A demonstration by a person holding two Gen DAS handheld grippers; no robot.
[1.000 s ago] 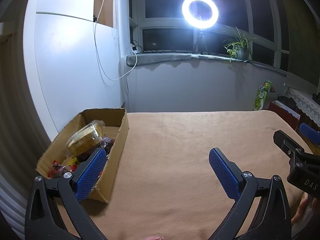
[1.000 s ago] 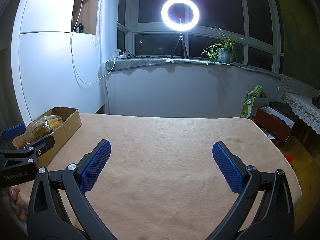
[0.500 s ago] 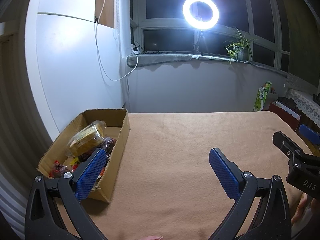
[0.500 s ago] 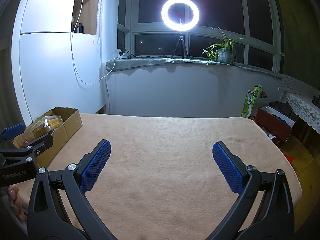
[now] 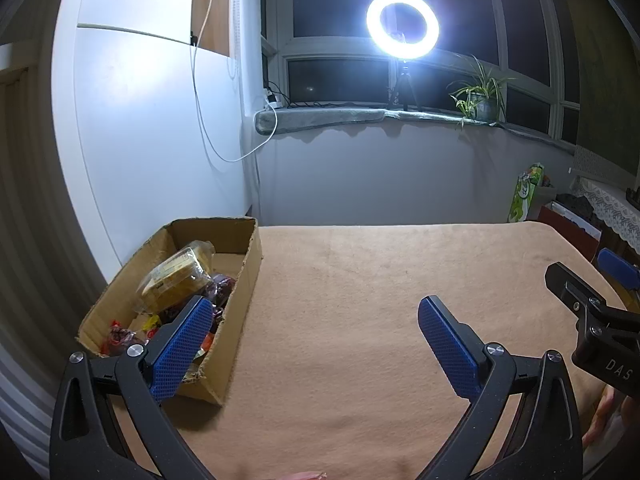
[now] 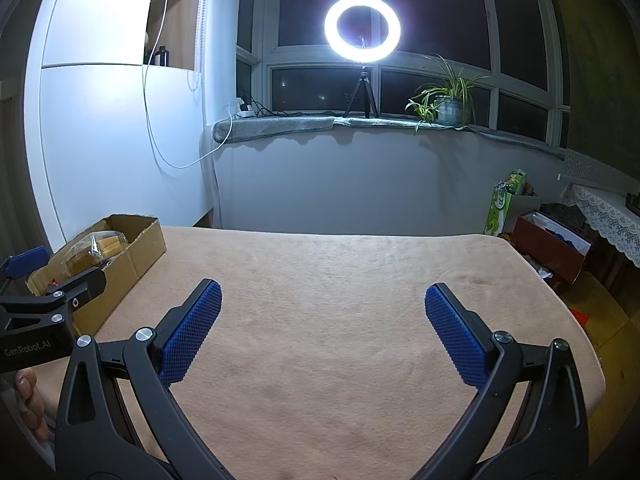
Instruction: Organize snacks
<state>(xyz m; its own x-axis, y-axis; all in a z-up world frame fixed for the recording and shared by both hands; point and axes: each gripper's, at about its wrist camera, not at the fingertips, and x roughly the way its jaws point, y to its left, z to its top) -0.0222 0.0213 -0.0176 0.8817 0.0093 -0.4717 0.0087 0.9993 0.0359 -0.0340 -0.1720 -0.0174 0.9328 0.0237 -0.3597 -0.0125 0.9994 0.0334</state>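
Note:
An open cardboard box (image 5: 244, 284) stands at the left edge of the tan-covered table (image 5: 360, 300). Inside it lie a clear pack of yellow cakes (image 5: 176, 276), a dark purple packet (image 5: 220, 286) and small red wrapped snacks (image 5: 118, 334). My left gripper (image 5: 316, 326) hangs open above the table, its left pad in front of the box's near corner. My right gripper (image 6: 322, 318) is open over the bare cloth, nothing between its pads. In the right wrist view the same box (image 6: 138, 248) and cake pack (image 6: 94, 248) sit at the far left.
A white cabinet (image 5: 152, 140) rises behind the box. Beyond the table's far edge is a wall with a windowsill, ring light (image 5: 402, 26) and potted plant (image 5: 478, 98). Boxes and a green bag (image 6: 502, 206) stand on the floor at the right.
The left wrist view has shifted very slightly; the right gripper has not visibly moved. Both stay open and hold nothing.

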